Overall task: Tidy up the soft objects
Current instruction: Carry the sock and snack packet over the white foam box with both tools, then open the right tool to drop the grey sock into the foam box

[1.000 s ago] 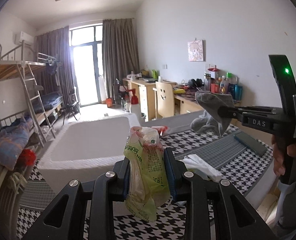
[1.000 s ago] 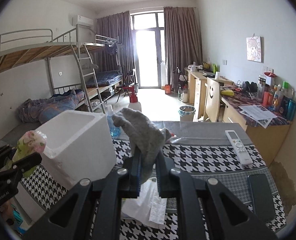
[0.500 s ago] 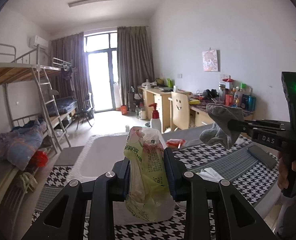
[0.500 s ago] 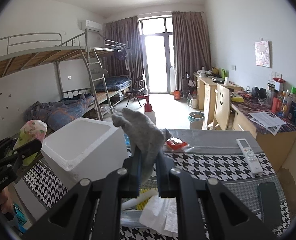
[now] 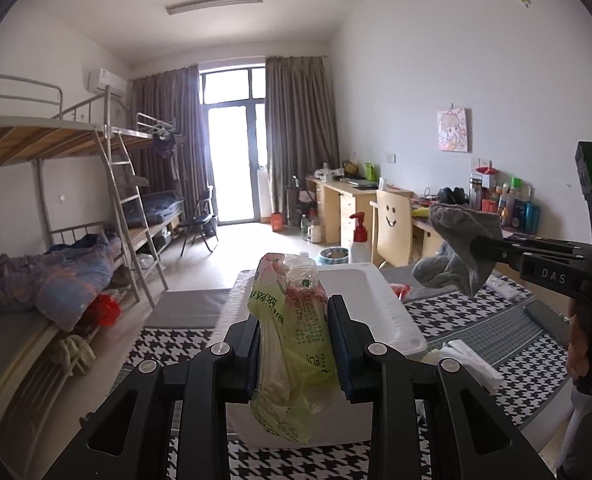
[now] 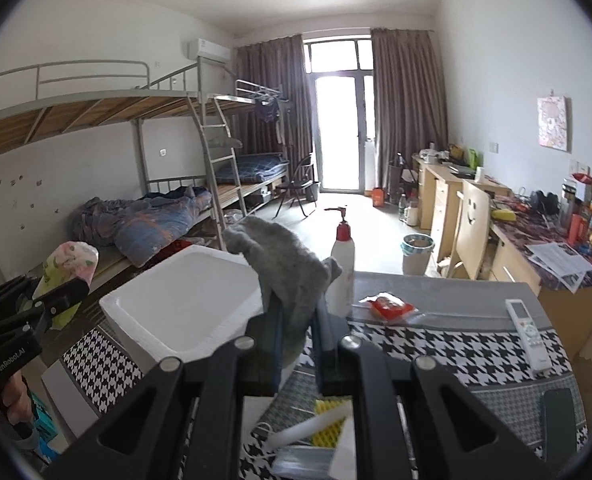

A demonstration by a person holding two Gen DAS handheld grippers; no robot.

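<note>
**Both grippers loaded over the foam box, and a few ways this could slip**

While both hands are hovering near the white foam box (image 6: pixel 184 312), each gripper is carrying something soft. The left gripper (image 5: pixel 296 344) is clamping a crinkly green plastic packet (image 5: pixel 292 344) around its middle, with the packet's top and bottom flopping free above and below the pads. The right gripper (image 6: pixel 296 344) is pinching a grey cloth (image 6: pixel 284 264) between nearly closed jaws, and most of the cloth is bunching up above the fingers and sagging to one side.

The box is sitting at the left edge of the houndstooth-covered tabletop (image 6: pixel 436 348), open side up, so I'm guessing both things are heading in there.

What I'm worrying about:
- The packet is looking slick and squashy. If the grip is loosening over the box rim instead of the opening, it's probably sliding off onto the floor at that left edge.
- The cloth is dangling right beside the pump bottle (image 6: pixel 342 264) behind the box. A swing across could be snagging the pump head and tipping it.
- The two grippers are crowding the same opening, so they might be bumping each other.
- The tissues (image 5: pixel 472 364) near the front edge could be getting dragged along.
</note>
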